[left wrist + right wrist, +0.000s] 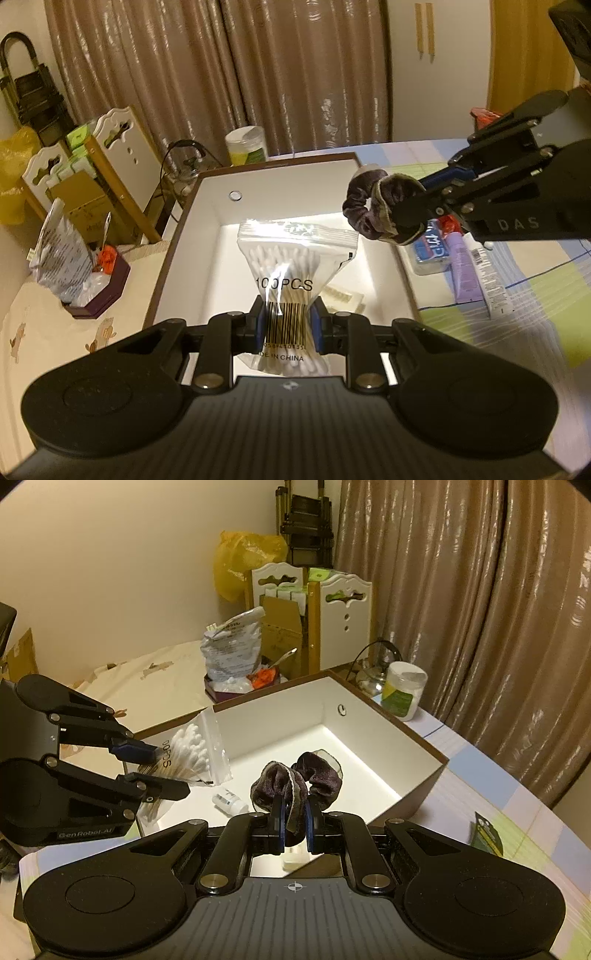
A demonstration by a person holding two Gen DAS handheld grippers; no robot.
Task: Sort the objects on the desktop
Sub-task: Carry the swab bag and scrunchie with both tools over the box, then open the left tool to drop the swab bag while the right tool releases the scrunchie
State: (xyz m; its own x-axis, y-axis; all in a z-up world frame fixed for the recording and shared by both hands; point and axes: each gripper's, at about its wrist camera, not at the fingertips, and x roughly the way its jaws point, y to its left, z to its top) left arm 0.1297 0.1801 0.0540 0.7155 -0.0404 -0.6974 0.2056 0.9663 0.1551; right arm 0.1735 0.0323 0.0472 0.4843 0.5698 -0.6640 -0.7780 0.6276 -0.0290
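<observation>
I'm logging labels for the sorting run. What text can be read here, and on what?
"100PCS": cotton swab bag.
"MADE IN CHINA", first letters hidden: same bag, below its barcode.
"DAS": right hand-held gripper.
"GenRobot.AI": left hand-held gripper.
Barcode digits, the tubes and the blue pack: too small or blurred.

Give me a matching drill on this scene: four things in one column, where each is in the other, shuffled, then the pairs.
1. bag of cotton swabs
2. scrunchie
3. white jar
4. purple tube

A. lying on the checked cloth beside the box
B. clamped in the left gripper
C. standing behind the white box
D. clamped in the right gripper

Pairs: 1-B, 2-D, 3-C, 4-A
</observation>
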